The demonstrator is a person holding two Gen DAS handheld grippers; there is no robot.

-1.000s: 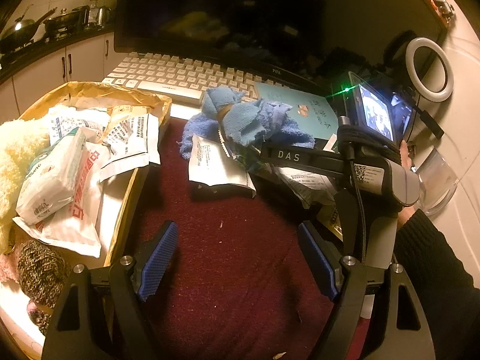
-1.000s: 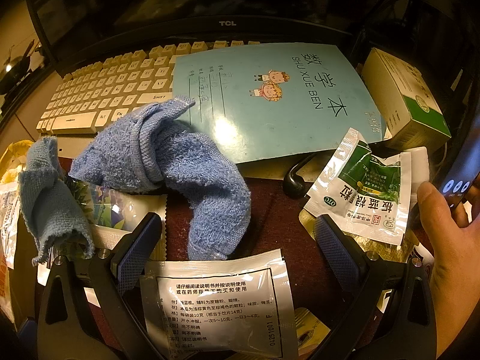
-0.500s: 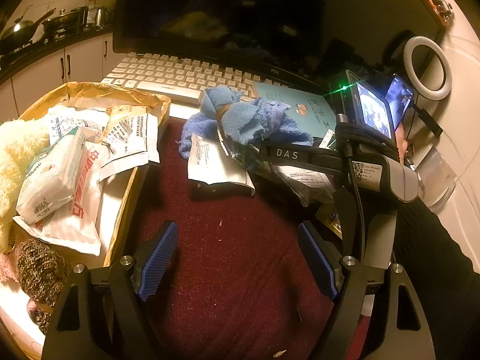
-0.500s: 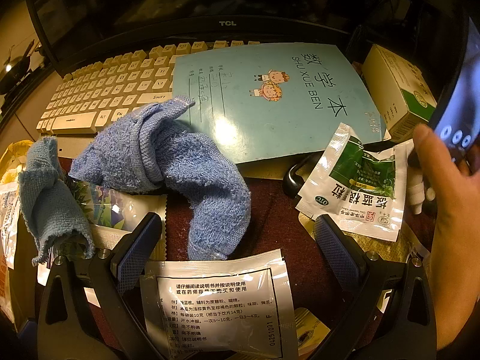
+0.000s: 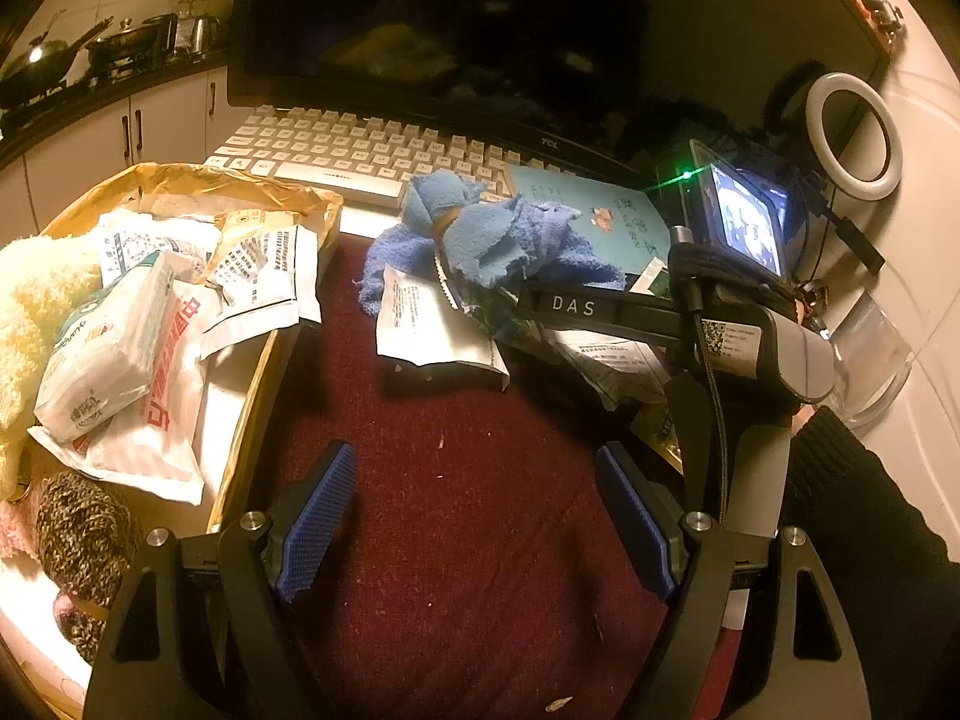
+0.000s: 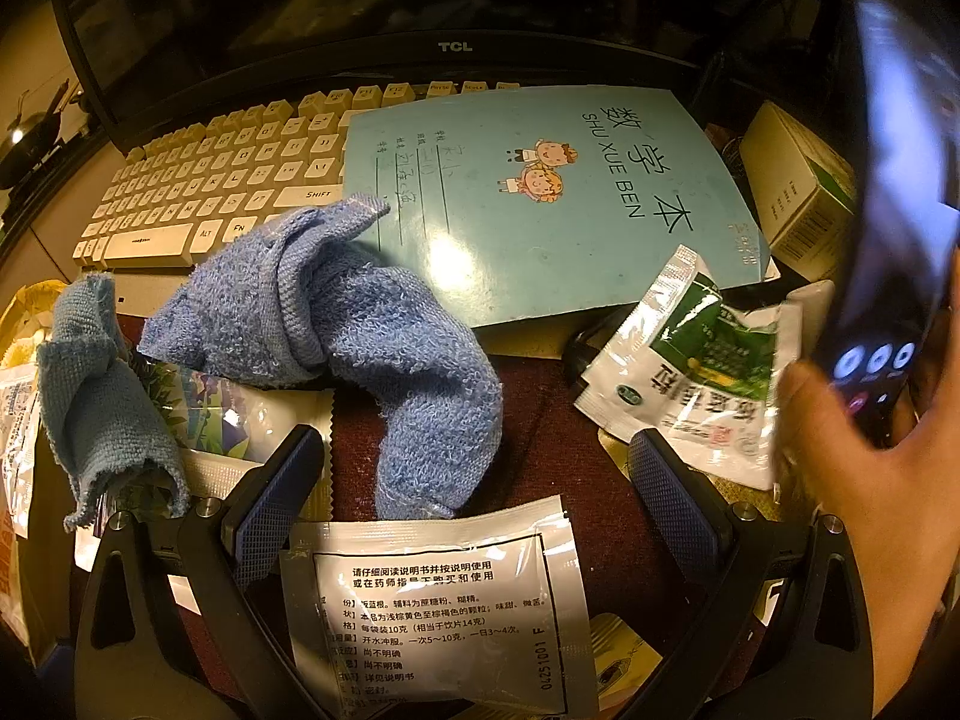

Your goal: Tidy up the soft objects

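Dark red cloth (image 6: pixel 558 420) covers a cluttered desk where a crumpled blue terry towel (image 6: pixel 360 324) lies limp just ahead of the right gripper (image 6: pixel 474 498), wide open and empty; its raised middle fold likely pinches easiest.

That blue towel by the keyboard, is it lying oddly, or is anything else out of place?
Yes. The blue towel sprawls crumpled, one corner over the notebook and its body over medicine sachets. A hand holds a blurred phone beside the right gripper.
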